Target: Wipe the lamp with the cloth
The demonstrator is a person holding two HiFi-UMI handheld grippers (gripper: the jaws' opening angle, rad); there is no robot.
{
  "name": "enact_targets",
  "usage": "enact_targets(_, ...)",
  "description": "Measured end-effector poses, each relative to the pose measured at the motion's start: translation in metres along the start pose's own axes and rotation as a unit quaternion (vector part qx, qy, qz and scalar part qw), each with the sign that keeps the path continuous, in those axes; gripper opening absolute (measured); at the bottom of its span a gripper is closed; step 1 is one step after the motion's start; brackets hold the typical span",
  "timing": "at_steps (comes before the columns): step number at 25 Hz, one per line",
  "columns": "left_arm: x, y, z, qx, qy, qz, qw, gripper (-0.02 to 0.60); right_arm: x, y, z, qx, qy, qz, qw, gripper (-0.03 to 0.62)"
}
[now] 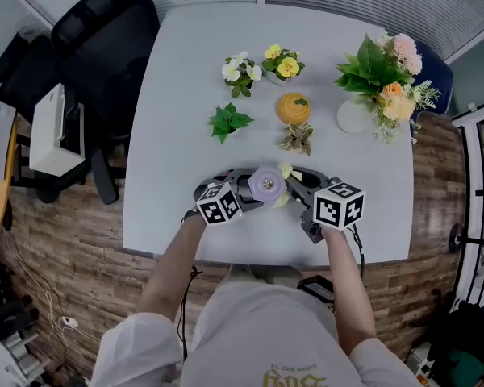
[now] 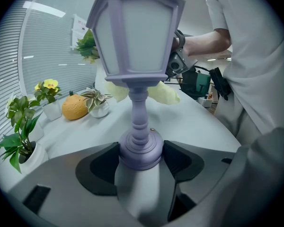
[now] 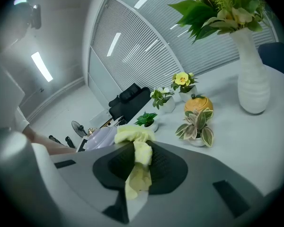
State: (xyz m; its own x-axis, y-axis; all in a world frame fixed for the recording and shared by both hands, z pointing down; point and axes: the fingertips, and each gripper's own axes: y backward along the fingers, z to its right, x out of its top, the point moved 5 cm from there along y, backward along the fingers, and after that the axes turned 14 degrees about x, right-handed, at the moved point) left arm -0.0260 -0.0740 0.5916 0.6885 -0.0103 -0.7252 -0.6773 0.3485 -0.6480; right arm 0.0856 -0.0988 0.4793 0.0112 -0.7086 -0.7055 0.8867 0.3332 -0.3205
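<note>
A lilac lantern-shaped lamp [image 2: 135, 56] stands upright near the table's front edge, seen from above in the head view as the lamp [image 1: 266, 185]. My left gripper [image 2: 141, 159] is shut on the lamp's round base, one jaw on each side. My right gripper [image 3: 141, 167] is shut on a pale yellow cloth [image 3: 136, 150], pinched between its jaws. The cloth [image 2: 163, 92] lies against the lamp's far side, under the shade. In the head view the left gripper [image 1: 232, 193] sits left of the lamp and the right gripper [image 1: 305, 193] right of it, with the cloth [image 1: 284, 172] between.
Behind the lamp stand small potted plants [image 1: 229, 122], a striped-leaf pot [image 1: 298, 139], an orange pumpkin-like ornament [image 1: 293, 107], two flower pots [image 1: 242, 71] and a white vase of flowers [image 1: 356, 115]. A black office chair [image 1: 105, 47] is at the table's left side.
</note>
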Motion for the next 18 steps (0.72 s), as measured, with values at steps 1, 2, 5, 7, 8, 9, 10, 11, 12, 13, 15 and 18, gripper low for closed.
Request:
enact_targets(1,0.000,0.000,0.000,0.000,0.000,0.000,1.0000,0.296,0.000,0.000,0.000,0.001,-0.002,0.000,1.000,0.069)
enact_targets(2,0.000,0.000,0.000,0.000,0.000,0.000,1.0000,0.296,0.000,-0.001,0.001,0.002,-0.003,0.001,1.000,0.069)
enact_targets(5,0.000,0.001,0.000,0.000,0.000,0.000,1.0000,0.296,-0.001,-0.002,0.002,0.004,-0.008,0.002,1.000,0.069)
enact_targets(7,0.000,0.001,0.000,0.000,0.000,0.000,1.0000,0.296,-0.001,-0.002,0.002,0.005,-0.010,0.003,1.000,0.069)
enact_targets(8,0.000,0.001,0.000,0.000,0.000,0.000,1.0000,0.296,-0.002,-0.002,0.002,0.006,-0.012,0.004,1.000,0.069)
enact_targets(9,0.000,0.001,0.000,0.000,0.000,0.000,1.0000,0.296,-0.002,-0.002,0.002,0.006,-0.013,0.004,1.000,0.069)
enact_targets(10,0.000,0.000,0.000,0.000,0.000,0.000,1.0000,0.296,-0.003,-0.002,0.002,0.006,-0.014,0.005,1.000,0.069)
enact_targets(11,0.000,0.000,0.000,0.000,0.000,0.001,1.0000,0.296,-0.004,-0.002,0.002,0.006,-0.016,0.006,1.000,0.069)
enact_targets(12,0.000,0.000,0.000,0.000,0.000,0.001,1.0000,0.296,-0.005,-0.001,0.002,0.007,-0.018,0.007,1.000,0.069)
enact_targets(13,0.000,0.000,0.000,0.000,0.000,0.001,1.0000,0.296,-0.006,-0.001,0.001,0.007,-0.019,0.007,1.000,0.069)
enact_targets(15,-0.001,0.000,0.000,0.000,0.000,0.000,1.0000,0.296,-0.008,-0.001,0.001,0.007,-0.020,0.007,1.000,0.069)
enact_targets(18,-0.001,-0.001,0.000,0.000,0.001,-0.001,1.0000,0.296,-0.010,0.002,0.001,0.006,-0.021,0.005,1.000,0.069)
